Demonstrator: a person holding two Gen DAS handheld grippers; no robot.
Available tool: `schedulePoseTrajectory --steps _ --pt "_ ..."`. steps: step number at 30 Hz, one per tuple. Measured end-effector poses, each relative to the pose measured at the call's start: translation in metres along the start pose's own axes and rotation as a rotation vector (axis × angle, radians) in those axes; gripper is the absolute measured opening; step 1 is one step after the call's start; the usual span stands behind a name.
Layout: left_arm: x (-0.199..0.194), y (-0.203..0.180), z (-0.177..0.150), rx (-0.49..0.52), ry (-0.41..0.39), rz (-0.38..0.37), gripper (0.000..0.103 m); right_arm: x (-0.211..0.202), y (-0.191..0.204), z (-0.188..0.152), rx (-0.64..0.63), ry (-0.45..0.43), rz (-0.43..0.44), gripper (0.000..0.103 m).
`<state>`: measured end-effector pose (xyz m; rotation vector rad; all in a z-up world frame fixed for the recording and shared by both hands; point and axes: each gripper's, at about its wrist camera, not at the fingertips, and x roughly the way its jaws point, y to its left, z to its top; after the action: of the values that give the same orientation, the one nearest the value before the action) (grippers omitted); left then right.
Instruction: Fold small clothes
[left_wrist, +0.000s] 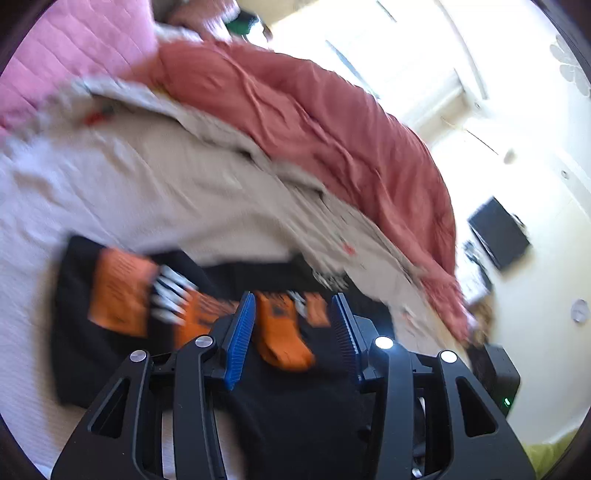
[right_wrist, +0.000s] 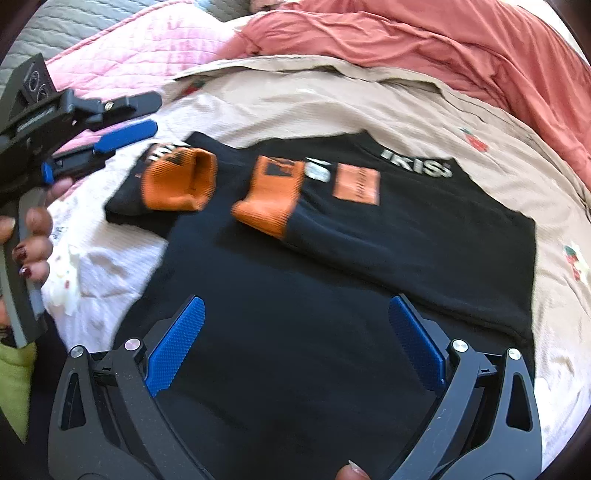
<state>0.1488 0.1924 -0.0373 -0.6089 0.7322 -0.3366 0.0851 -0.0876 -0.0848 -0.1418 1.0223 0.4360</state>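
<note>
Small black top (right_wrist: 332, 280) with orange cuffs lies spread on the beige sheet (right_wrist: 332, 96) of a bed, both sleeves already folded in across the chest, the cuffs (right_wrist: 266, 199) resting on the black body. Pink quilt (right_wrist: 122, 55) and rust-red blanket (right_wrist: 461, 40) are bunched behind it.

Left gripper (left_wrist: 293, 332) is partly open over the garment's edge; nothing looks pinched between its blue pads (left_wrist: 240, 332), though the left view is smeared, so contact is uncertain. Right gripper (right_wrist: 295, 343) stands wide apart above the lower hem, empty.

Handling judgement: light, limp knit, no stiffness, will sag and drag the tucked sleeves if lifted from one point. Best hold is probably the hem's two corners, one per gripper, pinching through both layers and carrying the fold up toward the neckline. The ribbed cuffs are thicker and grippier but pulling them would undo the sleeves.
</note>
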Motion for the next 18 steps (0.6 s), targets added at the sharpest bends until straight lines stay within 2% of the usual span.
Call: schedulePoseTrajectory --steps 1,3,5,6,9,14,18 --pt "-0.007 0.007 0.004 0.000 -0.021 0.096 0.046 0.001 0.006 0.003 -0.005 -0.003 0.012 0.094" --pt "-0.015 0.018 0.007 0.007 -0.033 0.239 0.046 0.004 0.022 0.013 -0.022 -0.010 0.048 0.094" --pt "-0.021 0.033 0.009 0.000 -0.033 0.368 0.046 0.009 0.038 0.024 -0.031 -0.007 0.084 0.094" --pt "-0.023 0.040 0.010 -0.013 -0.033 0.407 0.046 0.014 0.048 0.031 -0.028 -0.006 0.116 0.094" --pt "-0.026 0.054 0.011 -0.054 -0.023 0.470 0.046 0.026 0.069 0.051 -0.011 -0.005 0.180 0.094" --pt "-0.033 0.065 0.010 -0.086 -0.021 0.495 0.046 0.048 0.080 0.081 0.058 -0.019 0.223 0.092" --pt "-0.035 0.069 0.013 -0.108 -0.031 0.501 0.046 0.068 0.074 0.096 0.142 0.001 0.312 0.070"
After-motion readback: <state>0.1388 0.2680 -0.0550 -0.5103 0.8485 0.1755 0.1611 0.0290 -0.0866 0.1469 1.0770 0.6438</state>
